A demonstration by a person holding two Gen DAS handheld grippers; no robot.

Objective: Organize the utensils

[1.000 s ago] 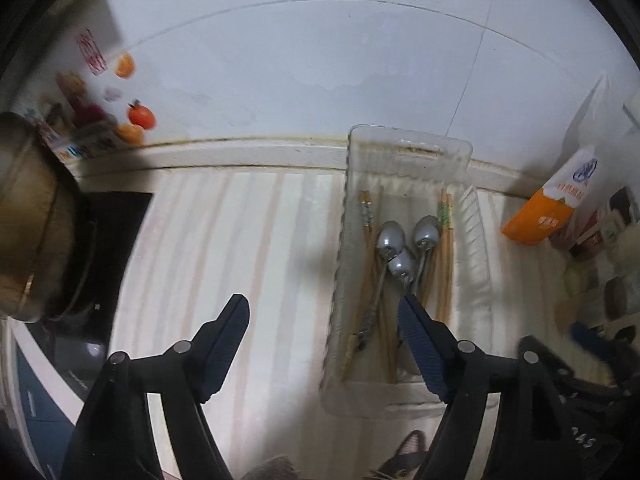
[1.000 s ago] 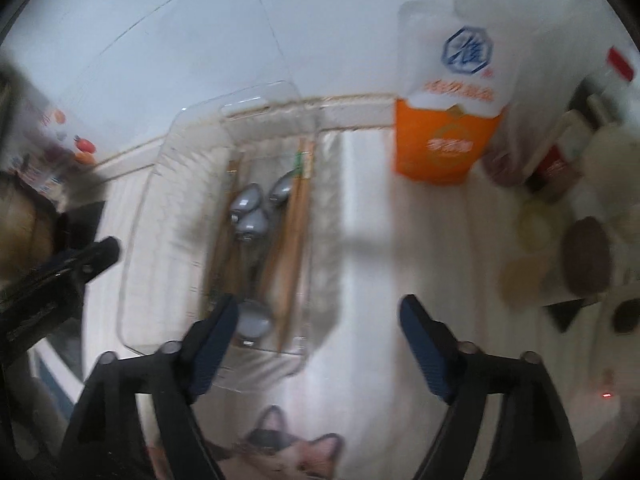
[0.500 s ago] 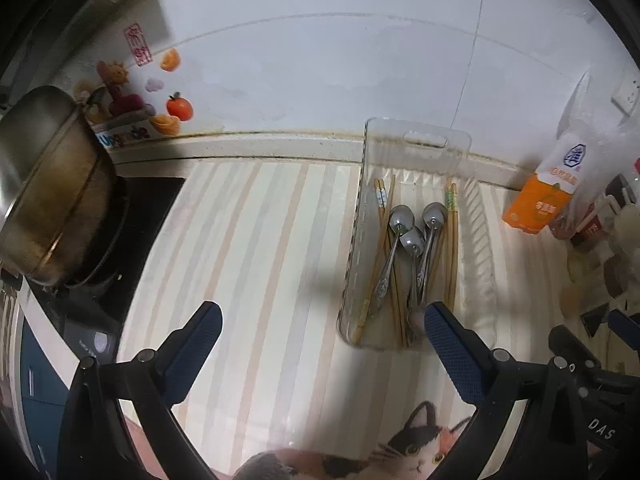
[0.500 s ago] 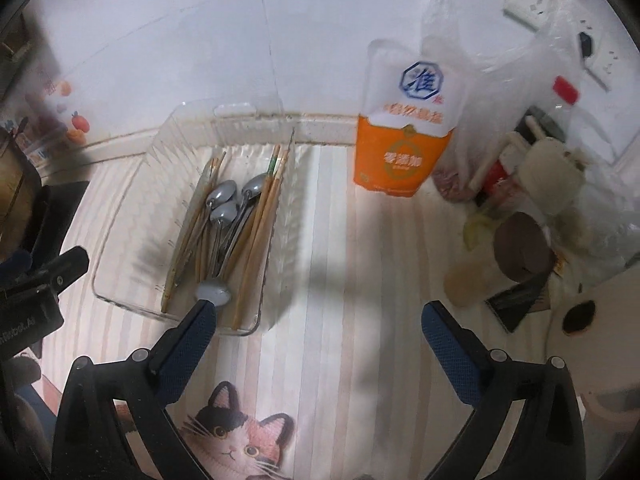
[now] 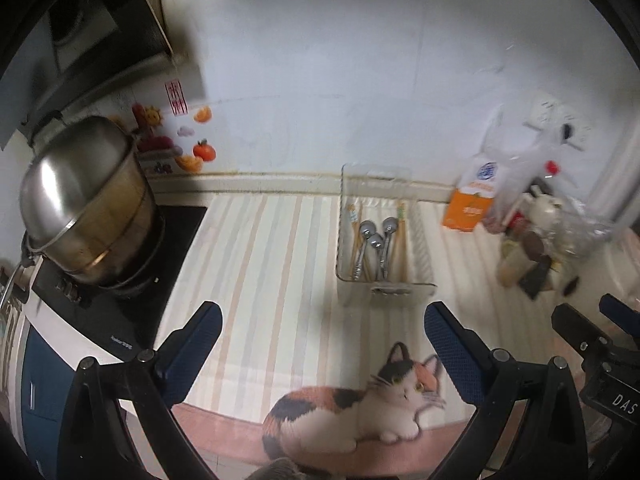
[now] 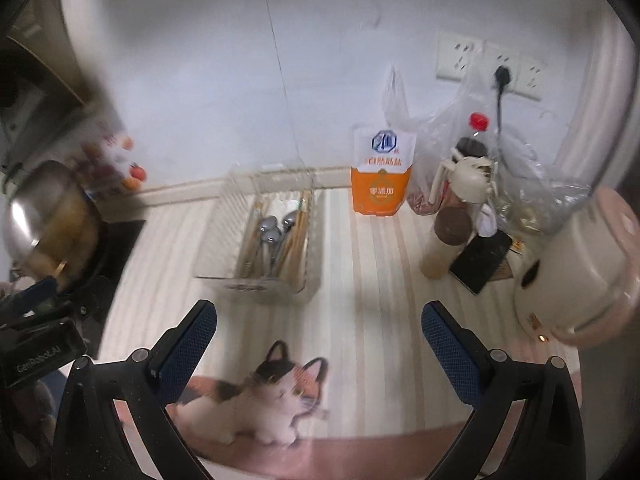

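I've pulled both grippers back and up from the tray (image 5: pixel 384 280); a second ago they hung right over it, now it sits well off across the striped mat (image 5: pixel 256 264). Spoons (image 5: pixel 374 236) and chopsticks (image 6: pixel 298 236) lie together inside, so the sorting looks done, though blur hides detail. My left gripper (image 5: pixel 322 334) and right gripper (image 6: pixel 318 330) both tilt downward, jaws spread wide, gripping nothing.

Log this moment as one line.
left gripper: open, empty | right gripper: open, empty | spoons, chopsticks: in clear tray
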